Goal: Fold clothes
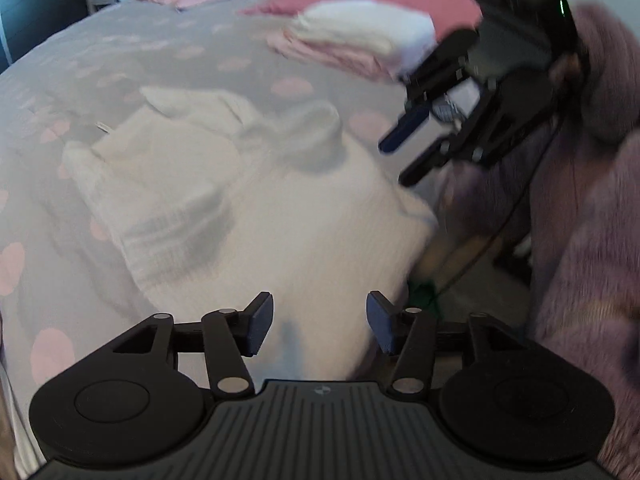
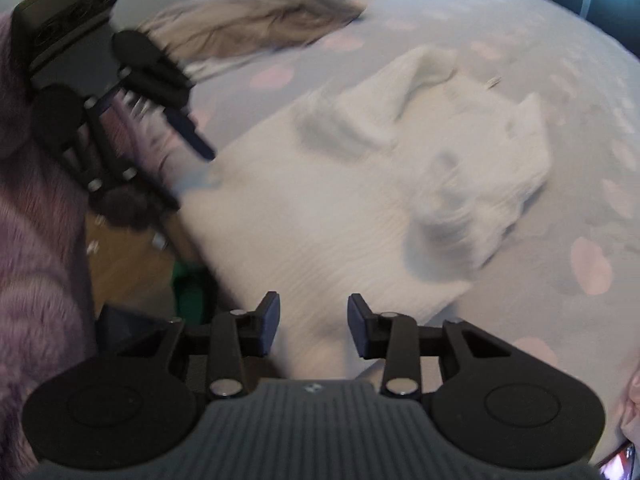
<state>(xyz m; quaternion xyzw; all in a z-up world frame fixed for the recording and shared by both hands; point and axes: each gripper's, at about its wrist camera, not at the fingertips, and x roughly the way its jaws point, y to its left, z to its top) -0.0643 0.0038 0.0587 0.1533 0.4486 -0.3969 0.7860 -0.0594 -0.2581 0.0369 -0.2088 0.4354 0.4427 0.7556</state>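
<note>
Garment (image 1: 248, 200) lengthwise away from bed edge

Left gripper (image 1: 320, 322): we hold it tilted steeply downward, its jaws parted with nothing between the pads.
Right gripper (image 2: 313, 325): we angle it down the same way, jaws apart and empty, the gap narrower than the left's.
Arms: we wear fuzzy mauve sleeves (image 1: 592, 240) on both.
Relation: the two grippers sit side by side, close but apart, each visible in the other's view.
</note>
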